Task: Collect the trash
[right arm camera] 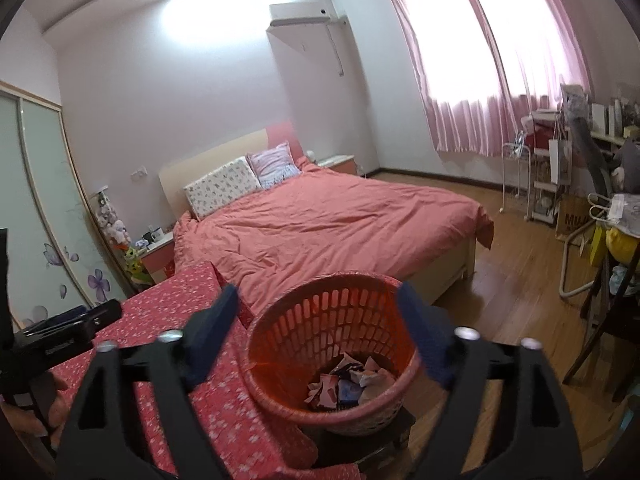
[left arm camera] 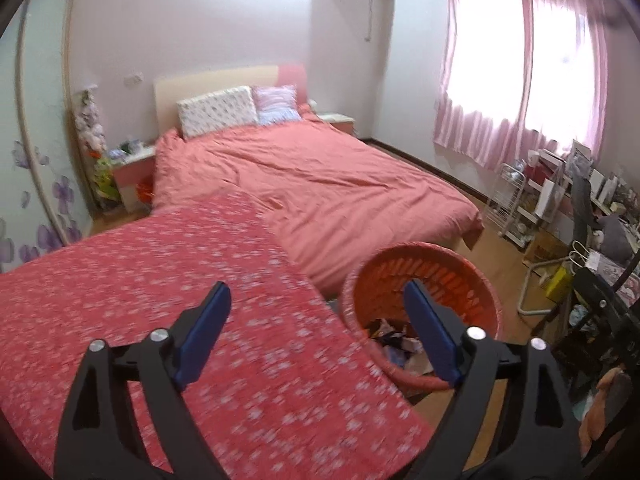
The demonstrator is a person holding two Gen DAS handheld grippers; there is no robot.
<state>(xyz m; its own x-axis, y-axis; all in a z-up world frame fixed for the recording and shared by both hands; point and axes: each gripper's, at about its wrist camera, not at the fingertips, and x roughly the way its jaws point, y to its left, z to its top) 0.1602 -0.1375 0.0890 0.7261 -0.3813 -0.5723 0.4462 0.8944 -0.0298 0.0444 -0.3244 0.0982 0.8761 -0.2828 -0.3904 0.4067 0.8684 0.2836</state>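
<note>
An orange plastic basket stands beside the red floral-cloth table; crumpled paper trash lies at its bottom. My right gripper hovers above the basket, open, with nothing between its blue pads. In the left wrist view my left gripper is open and empty over the table's right edge; the basket with the trash shows just behind the right fingertip. The left gripper's black body, held by a hand, also shows at the left of the right wrist view.
A bed with a salmon cover fills the room beyond the table. Pink curtains hang at the right. A cluttered desk, white rack and chair line the right wall. Wood floor lies between bed and desk.
</note>
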